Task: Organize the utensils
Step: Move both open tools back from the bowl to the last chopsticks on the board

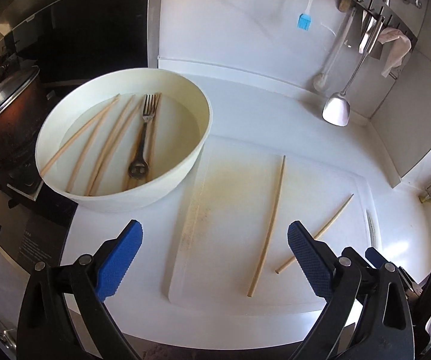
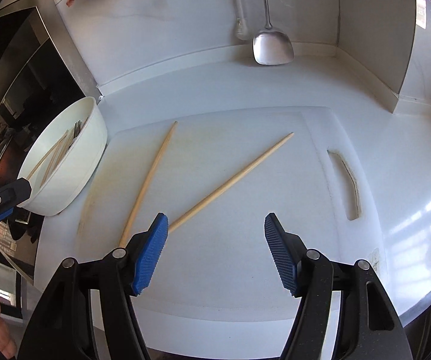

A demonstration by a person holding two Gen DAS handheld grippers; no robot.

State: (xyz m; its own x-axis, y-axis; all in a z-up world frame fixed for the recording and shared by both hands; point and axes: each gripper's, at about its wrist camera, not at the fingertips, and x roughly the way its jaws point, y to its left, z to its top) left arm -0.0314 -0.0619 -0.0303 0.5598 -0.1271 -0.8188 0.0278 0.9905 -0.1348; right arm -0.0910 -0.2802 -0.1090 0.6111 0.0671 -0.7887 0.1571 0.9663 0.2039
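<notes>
A white bowl (image 1: 119, 201) on the counter's left holds several wooden chopsticks and a metal fork (image 1: 144, 138). Two loose chopsticks lie on the white cutting board (image 1: 230, 186): a long one (image 1: 268, 225) and a second, angled one (image 1: 332, 222). My left gripper (image 1: 215, 234) hovers open over the board's near left part with nothing between its blue pads. In the right wrist view, the same two chopsticks (image 2: 152, 174) (image 2: 236, 180) fan out ahead of my right gripper (image 2: 217, 220), which stands open and empty. Their near ends lie by its left pad (image 2: 152, 252). The bowl (image 2: 74, 174) sits far left.
A metal spatula (image 1: 337, 109) (image 2: 272, 48) and a blue brush (image 1: 304, 22) hang from a wall rail at the back. A dark lidded pot (image 1: 8, 114) stands on the stove left of the bowl. The board has a handle slot (image 2: 347, 180) on its right.
</notes>
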